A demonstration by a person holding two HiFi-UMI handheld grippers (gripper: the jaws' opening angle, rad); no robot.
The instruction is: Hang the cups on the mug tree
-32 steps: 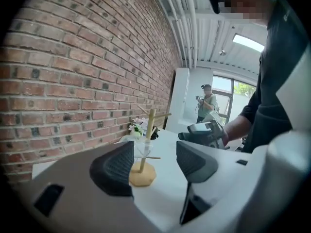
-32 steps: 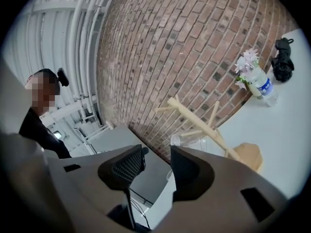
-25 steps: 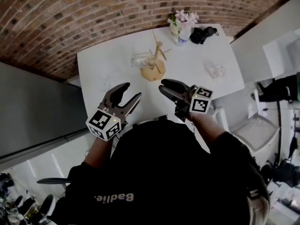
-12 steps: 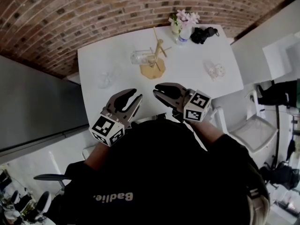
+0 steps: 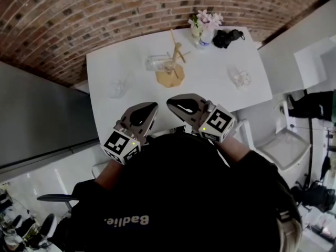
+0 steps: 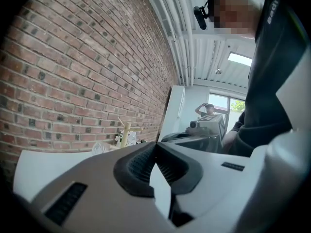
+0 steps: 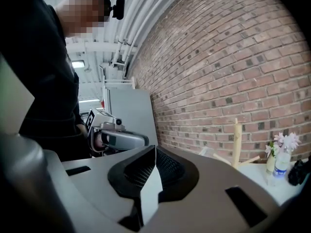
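Note:
The wooden mug tree [image 5: 173, 56] stands mid-table on its round base, also seen as a wooden post [image 7: 236, 142] in the right gripper view and as a pale post [image 6: 127, 133] in the left one. One clear cup [image 5: 154, 63] sits at its left side; whether it hangs or rests I cannot tell. Another clear cup [image 5: 116, 90] stands at the left, a third [image 5: 241, 79] at the right. My left gripper [image 5: 152, 107] and right gripper [image 5: 171, 102] hover side by side over the table's near edge. Both have just been closing; they are shut with nothing between them.
A vase of pink flowers [image 5: 203, 23] with a small bottle and a black object [image 5: 229, 38] stand at the table's far edge. A brick wall [image 5: 105, 9] runs behind the white table [image 5: 210, 72]. A white chair [image 5: 286, 148] is at the right.
Both grippers' jaws went from wide open to shut, empty. The right gripper rolled and shifted left; the left one crept slightly right, so the two now sit closer together.

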